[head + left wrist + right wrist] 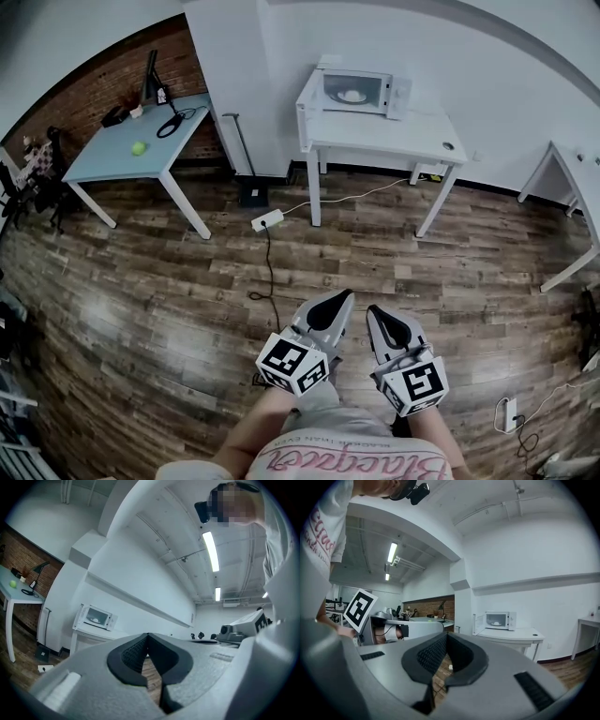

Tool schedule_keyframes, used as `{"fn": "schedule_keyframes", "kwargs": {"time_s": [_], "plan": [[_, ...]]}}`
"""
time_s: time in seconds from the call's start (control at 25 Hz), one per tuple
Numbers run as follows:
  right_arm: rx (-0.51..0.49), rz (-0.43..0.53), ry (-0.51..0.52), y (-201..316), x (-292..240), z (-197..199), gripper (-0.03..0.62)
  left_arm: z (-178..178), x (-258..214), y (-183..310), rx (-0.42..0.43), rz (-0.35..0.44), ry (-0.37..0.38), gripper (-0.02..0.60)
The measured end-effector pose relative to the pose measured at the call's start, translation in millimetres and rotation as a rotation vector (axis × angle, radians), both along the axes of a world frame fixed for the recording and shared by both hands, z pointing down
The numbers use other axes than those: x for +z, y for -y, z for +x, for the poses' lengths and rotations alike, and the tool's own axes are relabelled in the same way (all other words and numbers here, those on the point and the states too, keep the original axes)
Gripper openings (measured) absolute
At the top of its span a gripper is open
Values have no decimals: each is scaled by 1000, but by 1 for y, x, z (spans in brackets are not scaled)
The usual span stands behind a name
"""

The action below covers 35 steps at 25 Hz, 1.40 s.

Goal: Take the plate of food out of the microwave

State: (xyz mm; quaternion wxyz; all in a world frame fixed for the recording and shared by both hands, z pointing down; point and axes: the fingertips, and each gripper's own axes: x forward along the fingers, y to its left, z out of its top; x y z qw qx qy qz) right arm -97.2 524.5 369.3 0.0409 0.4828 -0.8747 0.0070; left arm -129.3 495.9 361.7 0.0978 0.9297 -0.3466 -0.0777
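A white microwave (pixel 361 91) stands on a white table (pixel 384 136) far ahead across the room, its door (pixel 307 98) swung open to the left. Inside it a plate of food (pixel 352 96) shows as a pale mound. Both grippers hang low in front of the person, well short of the table. My left gripper (pixel 344 297) is shut with nothing in it, and so is my right gripper (pixel 374 311). In the left gripper view the microwave (pixel 96 617) is small at left, beyond the left gripper (pixel 147 635). The right gripper view has the microwave (pixel 500 619) and plate (pixel 497 622) beyond the right gripper (pixel 446 635).
A pale blue table (pixel 112 155) at back left carries a green ball (pixel 139 147) and a desk lamp. A power strip (pixel 267 220) with a black cable lies on the wooden floor between me and the microwave table. Another white table (pixel 574 192) stands at right.
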Motion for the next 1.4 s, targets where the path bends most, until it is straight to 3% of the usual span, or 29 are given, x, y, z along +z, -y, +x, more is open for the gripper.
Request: {"fn": "schedule_keyframes", "kwargs": {"time_s": [0.32, 0.76, 1.04, 1.4], "plan": [[-7, -19, -13, 43, 5, -18, 11, -15, 1, 45, -5, 3, 28, 3], [41, 11, 8, 96, -6, -41, 11, -37, -6, 83, 58, 22, 23, 3], [104, -5, 6, 95, 0, -34, 11, -44, 1, 88, 68, 5, -1, 3], [88, 25, 15, 89, -3, -33, 11, -44, -5, 93, 39, 6, -48, 3]]}}
